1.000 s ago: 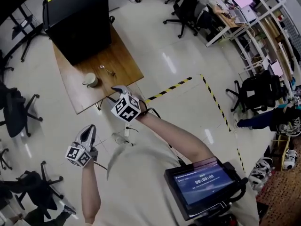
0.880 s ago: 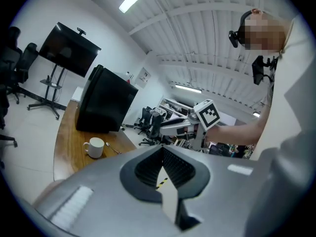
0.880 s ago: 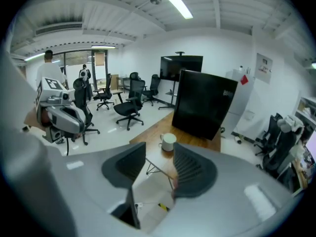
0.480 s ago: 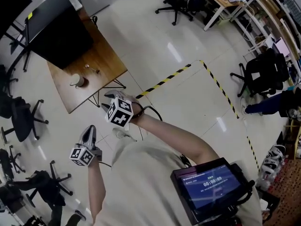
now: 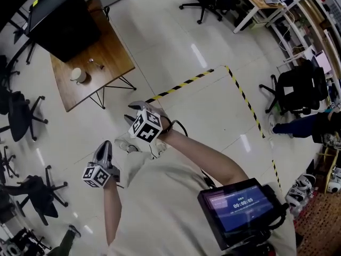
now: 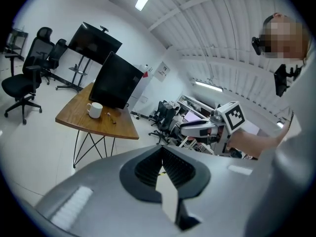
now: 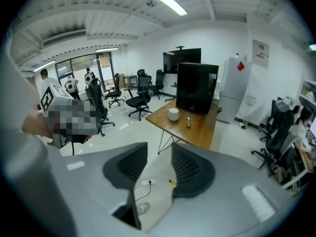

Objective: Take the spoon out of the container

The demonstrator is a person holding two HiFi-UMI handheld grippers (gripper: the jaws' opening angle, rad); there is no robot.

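We have stepped back from the table [image 5: 113, 57]. The spoon [image 5: 96, 64] lies there beside the cup [image 5: 78, 75], already out. Our left gripper [image 6: 160, 150] is closed, empty. Our right gripper [image 7: 159, 151] has been closing, jaws apart, empty.

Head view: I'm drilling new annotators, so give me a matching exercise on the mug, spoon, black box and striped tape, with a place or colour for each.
1 mug
2 spoon
3 black box
4 striped tape

A stuck on the floor
B white, upright on the table
C covers one end of the table
D lies on bare wood beside the mug

Pairs: 1-B, 2-D, 3-C, 4-A
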